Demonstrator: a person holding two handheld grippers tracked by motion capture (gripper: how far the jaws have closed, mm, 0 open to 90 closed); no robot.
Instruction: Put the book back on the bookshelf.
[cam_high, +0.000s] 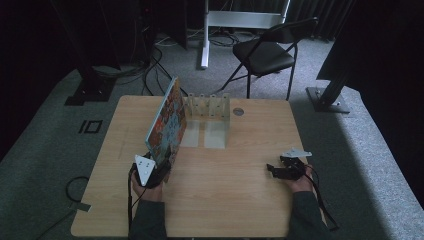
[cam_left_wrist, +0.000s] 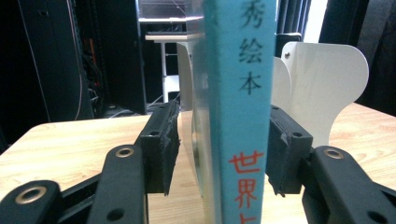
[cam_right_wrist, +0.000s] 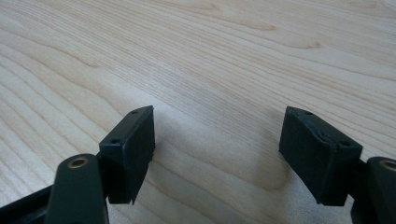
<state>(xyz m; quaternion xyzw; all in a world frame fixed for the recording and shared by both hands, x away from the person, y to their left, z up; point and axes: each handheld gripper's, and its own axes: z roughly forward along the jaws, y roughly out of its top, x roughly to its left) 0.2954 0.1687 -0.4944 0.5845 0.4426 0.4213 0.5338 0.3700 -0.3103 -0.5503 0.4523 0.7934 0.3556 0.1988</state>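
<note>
A picture book (cam_high: 167, 125) with a colourful cover stands on its edge on the wooden table (cam_high: 225, 200), tilted left, with its far end at a white divider rack (cam_high: 210, 106). My left gripper (cam_high: 162, 170) is at the book's near end. In the left gripper view the teal spine (cam_left_wrist: 238, 93), printed with characters, sits between the jaws of my left gripper (cam_left_wrist: 222, 135). The left pad (cam_left_wrist: 163, 144) stands apart from the spine and the right pad is right beside it. The rack's white dividers (cam_left_wrist: 322, 79) rise behind. My right gripper (cam_high: 272, 170) (cam_right_wrist: 217, 140) rests open over bare wood with nothing between its fingers.
A round grommet (cam_high: 238, 111) sits in the table right of the rack. A black folding chair (cam_high: 265, 50) stands beyond the far edge. Cables (cam_high: 150, 75) and dark stand bases (cam_high: 327, 97) lie on the carpet around the table.
</note>
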